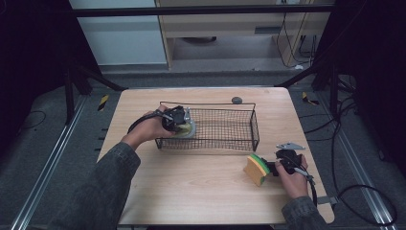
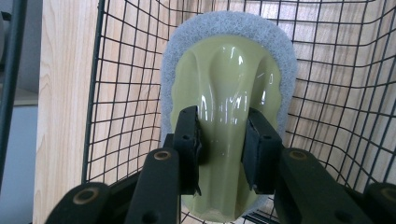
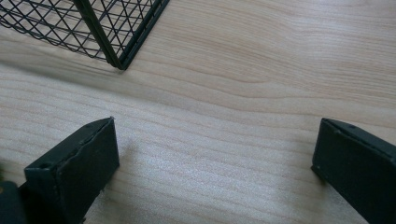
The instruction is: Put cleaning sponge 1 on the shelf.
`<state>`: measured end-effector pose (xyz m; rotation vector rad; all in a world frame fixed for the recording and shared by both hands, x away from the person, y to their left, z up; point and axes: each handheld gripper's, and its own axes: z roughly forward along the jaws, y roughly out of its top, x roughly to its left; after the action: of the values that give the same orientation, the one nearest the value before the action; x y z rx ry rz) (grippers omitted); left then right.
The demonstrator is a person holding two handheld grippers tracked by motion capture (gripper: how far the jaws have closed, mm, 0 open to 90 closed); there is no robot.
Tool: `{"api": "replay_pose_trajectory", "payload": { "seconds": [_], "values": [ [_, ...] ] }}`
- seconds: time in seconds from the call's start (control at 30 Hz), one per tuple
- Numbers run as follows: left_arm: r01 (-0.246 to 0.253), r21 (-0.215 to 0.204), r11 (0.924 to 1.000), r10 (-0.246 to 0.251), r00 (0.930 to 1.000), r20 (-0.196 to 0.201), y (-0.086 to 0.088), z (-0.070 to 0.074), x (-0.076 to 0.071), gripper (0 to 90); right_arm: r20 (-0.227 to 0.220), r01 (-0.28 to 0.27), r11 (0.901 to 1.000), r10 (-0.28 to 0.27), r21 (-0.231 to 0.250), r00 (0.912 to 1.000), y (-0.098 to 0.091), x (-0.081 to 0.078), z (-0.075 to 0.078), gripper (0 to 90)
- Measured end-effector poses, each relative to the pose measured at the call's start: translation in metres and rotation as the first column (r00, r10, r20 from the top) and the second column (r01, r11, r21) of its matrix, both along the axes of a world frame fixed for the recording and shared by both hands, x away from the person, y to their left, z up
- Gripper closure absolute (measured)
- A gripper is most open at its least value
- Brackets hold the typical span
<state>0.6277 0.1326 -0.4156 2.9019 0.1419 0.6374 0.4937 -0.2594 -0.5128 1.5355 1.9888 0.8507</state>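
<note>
A black wire basket [image 1: 215, 143] stands in the middle of the wooden table [image 1: 191, 182]. Inside its left end, my left gripper [image 1: 174, 119] is shut on the glossy yellow-green handle of a scrubber [image 1: 187, 129] with a white pad. The left gripper view shows the jaws [image 2: 222, 126] clamping the narrow part of the scrubber [image 2: 229, 70] against the basket mesh [image 2: 121, 93]. A yellow sponge with a green top [image 1: 257, 168] lies at the front right. My right gripper [image 1: 278, 166] is just right of it, and its jaws [image 3: 215, 140] stand wide open over bare wood, near a basket corner [image 3: 116, 46].
A small grey round object [image 1: 236, 100] lies near the table's far edge, behind the basket. Cables trail from both grippers. Bare wood stretches across the front of the table. Dark floor and metal rails surround it.
</note>
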Motion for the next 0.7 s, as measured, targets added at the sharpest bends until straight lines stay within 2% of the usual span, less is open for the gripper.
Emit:
{"api": "replay_pose_trajectory", "payload": {
  "seconds": [0.13, 0.27, 0.4, 0.43, 0.7],
  "values": [
    [-0.003, 0.000, 1.0000, 0.003, 0.9999, -0.010, -0.0018, -0.0020, 0.0003, 68.7, 0.000, 0.000, 1.0000, 0.000, 0.000, 1.0000, 0.0000, 0.0000, 0.0000, 0.7],
    [0.004, 0.018, 0.9998, -0.004, 0.9999, -0.010, -0.0047, -0.0021, 0.0007, 68.6, 0.000, 0.000, 1.0000, 0.000, 0.000, 1.0000, 0.0000, 0.0000, 0.0000, 0.7],
    [-0.001, 0.013, 0.9999, 0.001, 0.9998, -0.021, -0.0059, -0.0036, 0.0001, 68.4, 0.000, 0.000, 1.0000, 0.000, 0.000, 1.0000, 0.0000, 0.0000, 0.0000, 0.7],
    [0.001, 0.027, 0.9996, 0.000, 0.9998, -0.021, -0.0064, -0.0036, 0.0005, 68.0, 0.000, 0.000, 1.0000, 0.000, 0.000, 1.0000, 0.0000, 0.0000, 0.0000, 0.7],
    [-0.015, 0.009, 0.9999, 0.015, 0.9993, -0.033, -0.0055, -0.0041, -0.0005, 62.4, 0.000, 0.000, 1.0000, 0.000, 0.000, 1.0000, 0.0000, 0.0000, 0.0000, 0.7]
  ]
}}
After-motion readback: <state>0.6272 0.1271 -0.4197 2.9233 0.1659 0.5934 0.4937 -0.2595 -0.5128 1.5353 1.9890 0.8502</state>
